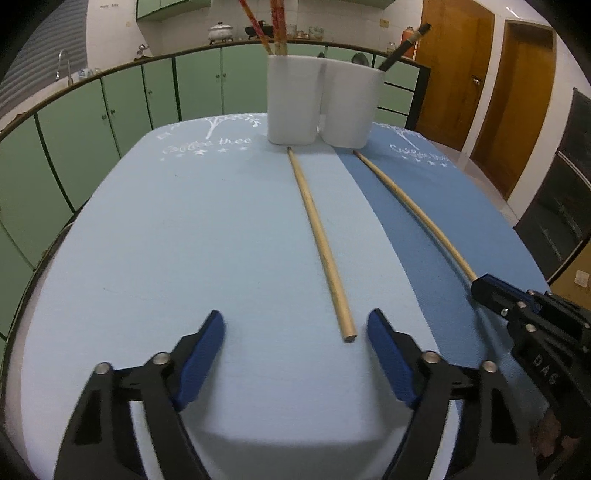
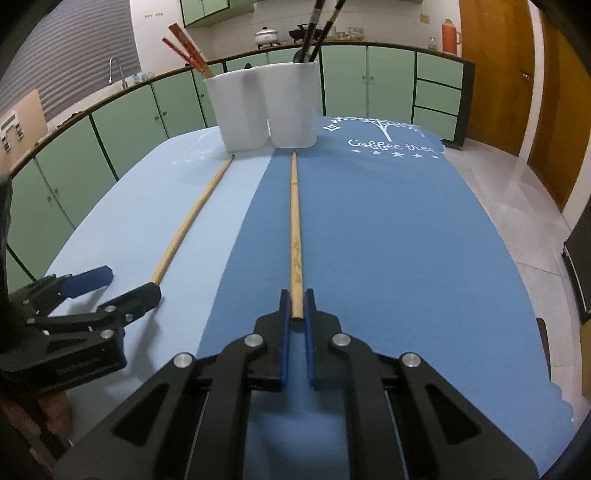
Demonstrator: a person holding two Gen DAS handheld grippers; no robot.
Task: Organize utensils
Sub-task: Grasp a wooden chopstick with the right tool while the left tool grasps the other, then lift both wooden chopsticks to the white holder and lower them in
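Two long, pale wooden chopsticks lie lengthwise on a counter covered by two mats, a light blue mat (image 1: 184, 240) on the left and a darker blue mat (image 2: 388, 240) on the right, both printed with white tree designs at the far end. The left chopstick (image 1: 319, 240) rests on the light mat, its far tip just short of a white two-compartment plastic holder (image 1: 321, 99) standing at the far edge. The right chopstick (image 2: 294, 229) lies on the darker mat, likewise pointing at the holder.

The left tongs (image 1: 295, 325) are released, jaws spread wide over the light mat, with the near end of the left chopstick lying between the blue pads (image 1: 207, 354) and touching neither. The right tongs (image 2: 296, 306) are clenched on the near end of the right chopstick.

Red chopsticks (image 2: 188, 48) stand in the holder's left compartment, dark ones (image 2: 321, 26) in the right. Green cabinets (image 1: 110, 118) line the far wall.
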